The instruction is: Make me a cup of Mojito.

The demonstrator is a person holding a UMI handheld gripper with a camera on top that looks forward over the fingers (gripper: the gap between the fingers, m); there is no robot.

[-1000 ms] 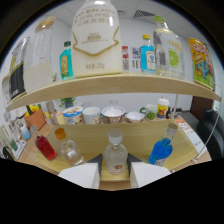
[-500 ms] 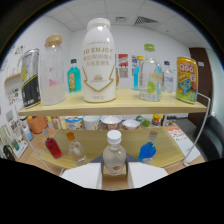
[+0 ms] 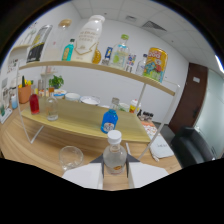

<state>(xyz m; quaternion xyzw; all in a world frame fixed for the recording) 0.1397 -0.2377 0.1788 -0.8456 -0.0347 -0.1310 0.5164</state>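
My gripper [image 3: 114, 171] is shut on a small clear bottle [image 3: 114, 153] with a white cap, held upright between the two white fingers [image 3: 84, 176]. Just ahead and to the left of the fingers, an empty clear glass [image 3: 70, 156] stands on the wooden table [image 3: 30, 150]. Beyond the held bottle, a blue bottle [image 3: 109, 121] stands on the lower shelf [image 3: 80, 117]. Further left on that shelf are a clear bottle [image 3: 51, 107] and a red bottle [image 3: 34, 103].
The upper shelf [image 3: 100, 69] carries a large white bottle [image 3: 90, 37], a yellow can [image 3: 156, 64] and several smaller bottles. Bowls [image 3: 75, 96] and a small plant [image 3: 55, 81] line the back of the lower shelf. A dark chair [image 3: 192, 145] stands to the right.
The view has swung right and drawn back from the shelves, which now tilt. The empty glass has come into sight. The small bottle stays between the fingers.
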